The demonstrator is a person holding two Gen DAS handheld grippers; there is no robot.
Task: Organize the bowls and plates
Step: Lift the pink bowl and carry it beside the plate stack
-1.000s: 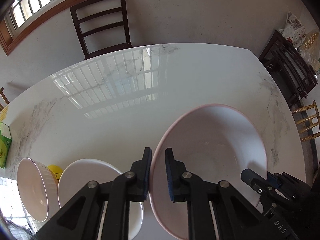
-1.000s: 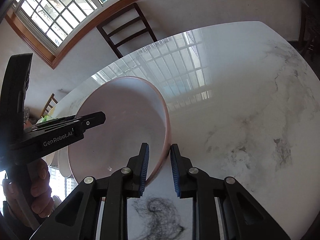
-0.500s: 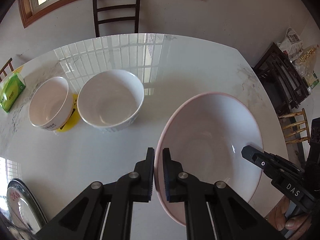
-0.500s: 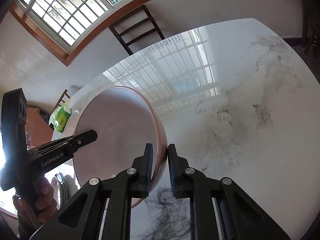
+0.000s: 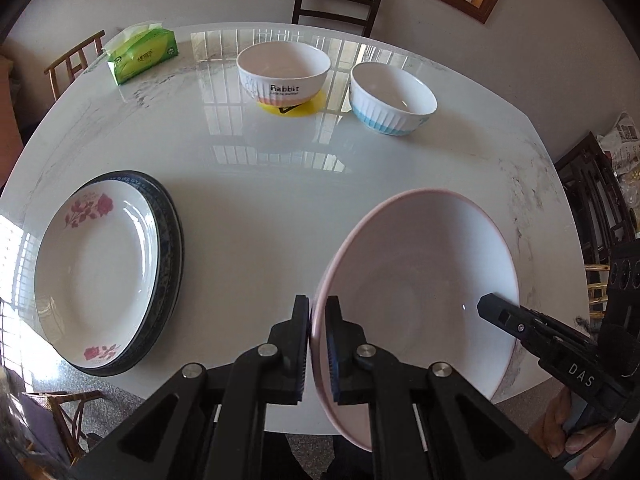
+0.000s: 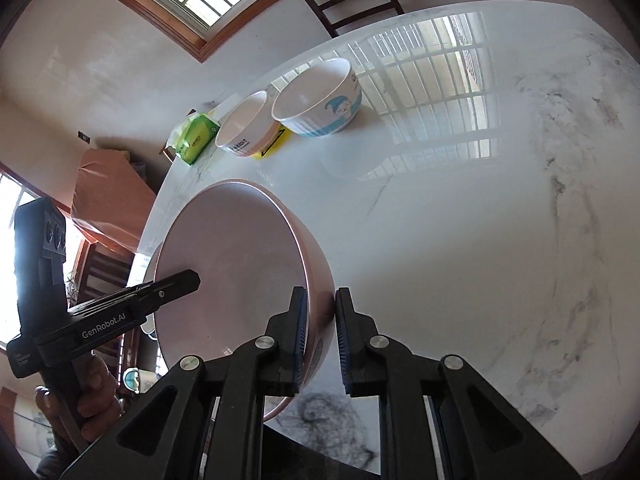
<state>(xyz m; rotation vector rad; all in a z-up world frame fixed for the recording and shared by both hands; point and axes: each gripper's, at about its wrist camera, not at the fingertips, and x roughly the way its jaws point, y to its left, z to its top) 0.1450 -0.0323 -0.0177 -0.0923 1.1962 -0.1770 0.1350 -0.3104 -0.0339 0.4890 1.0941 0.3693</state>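
Marble bench (image 5: 280, 208): glossy, strong window glare, slippery.
Room: window behind, dark chair (image 5: 336, 0) at far edge.
Plate stack (image 5: 108, 272) left, near edge.
Pink bowl (image 5: 420, 292): held off bench over near-right edge, tilted, both hand-held grippers clenched on opposite rim sides — left hand-held gripper (image 5: 318, 344), right hand-held gripper (image 6: 321, 336).
Rabbit bowl (image 5: 282, 74), blue-ribbed bowl (image 5: 390, 98) far side, side by side.
Tissue pack (image 5: 140, 56) far left.
Risk: thin rim pinch slips on glazed wall; uneven hands twist bowl, drop past edge.
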